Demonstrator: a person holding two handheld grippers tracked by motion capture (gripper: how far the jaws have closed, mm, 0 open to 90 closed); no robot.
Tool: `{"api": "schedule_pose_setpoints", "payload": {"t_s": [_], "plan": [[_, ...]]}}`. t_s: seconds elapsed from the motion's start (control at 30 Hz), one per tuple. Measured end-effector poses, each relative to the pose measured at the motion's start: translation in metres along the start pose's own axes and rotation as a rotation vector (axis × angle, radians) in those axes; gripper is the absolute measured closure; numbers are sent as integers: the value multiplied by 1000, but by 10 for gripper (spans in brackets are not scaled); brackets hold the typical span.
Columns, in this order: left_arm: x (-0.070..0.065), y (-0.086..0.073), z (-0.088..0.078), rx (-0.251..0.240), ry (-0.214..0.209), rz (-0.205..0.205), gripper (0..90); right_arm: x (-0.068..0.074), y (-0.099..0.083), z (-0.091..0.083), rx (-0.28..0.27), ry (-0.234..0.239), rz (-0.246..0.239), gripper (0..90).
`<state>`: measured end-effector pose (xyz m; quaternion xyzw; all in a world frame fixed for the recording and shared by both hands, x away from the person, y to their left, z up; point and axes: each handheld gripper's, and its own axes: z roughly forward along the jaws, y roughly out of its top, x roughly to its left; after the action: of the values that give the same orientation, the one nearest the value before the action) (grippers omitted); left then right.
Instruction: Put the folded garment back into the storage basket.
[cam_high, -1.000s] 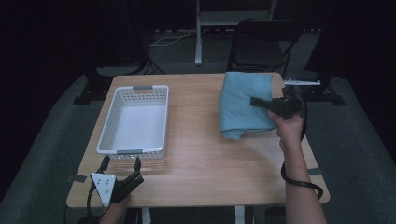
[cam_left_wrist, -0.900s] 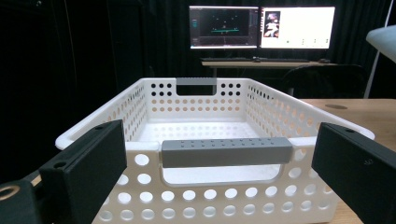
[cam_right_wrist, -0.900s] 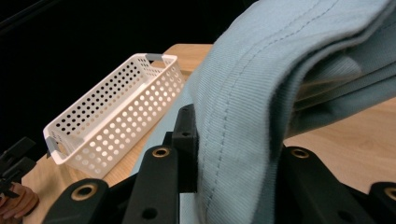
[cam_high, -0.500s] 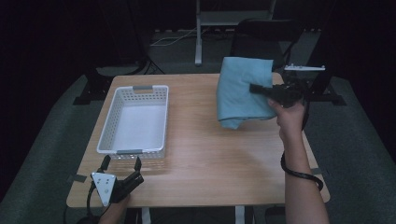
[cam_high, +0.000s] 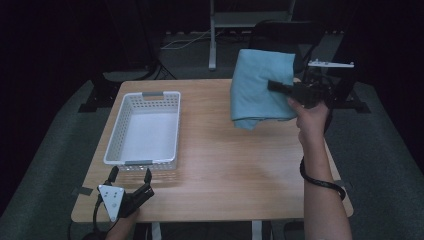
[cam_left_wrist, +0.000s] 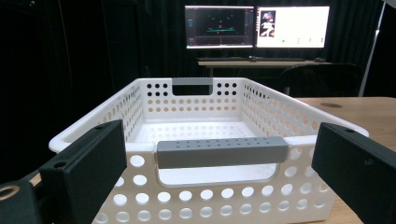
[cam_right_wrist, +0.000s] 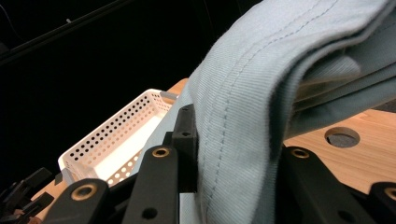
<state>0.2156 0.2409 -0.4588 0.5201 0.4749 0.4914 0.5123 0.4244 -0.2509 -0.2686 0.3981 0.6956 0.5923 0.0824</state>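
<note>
Room: dark studio; wooden bench (cam_high: 220, 165) in the middle, two lit screens (cam_left_wrist: 256, 26) at the far end, text too small to read.
Cloth (cam_high: 260, 87): folded blue-grey towel, held up clear above the far right of the bench, layers hanging down.
Right gripper (cam_high: 280, 86): jaws clamped on the cloth's folded edge, stitched hem between them.
Left gripper (cam_high: 131, 176): near left corner, jaws spread wide, holding nothing, aimed at the basket's near handle.
Basket (cam_high: 145, 162): white, perforated, grey handles, nothing inside, left side of bench.
Handling: likely light, soft, limp; sags and may unfold. Not fragile. Woven surface should grip well.
Best hold: through all layers at the folded edge.
Writing: no brand or label seen on cloth or basket.
</note>
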Motion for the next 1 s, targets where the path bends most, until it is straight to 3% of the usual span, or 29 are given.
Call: {"api": "schedule_pose_setpoints", "payload": {"t_s": [0.77, 1.0], "plan": [[0, 0, 0, -9, 5, -5, 45, 17, 0, 27, -3, 43, -5, 706], [0, 0, 0, -9, 6, -6, 45, 25, 0, 42, -20, 83, 2, 705]]}}
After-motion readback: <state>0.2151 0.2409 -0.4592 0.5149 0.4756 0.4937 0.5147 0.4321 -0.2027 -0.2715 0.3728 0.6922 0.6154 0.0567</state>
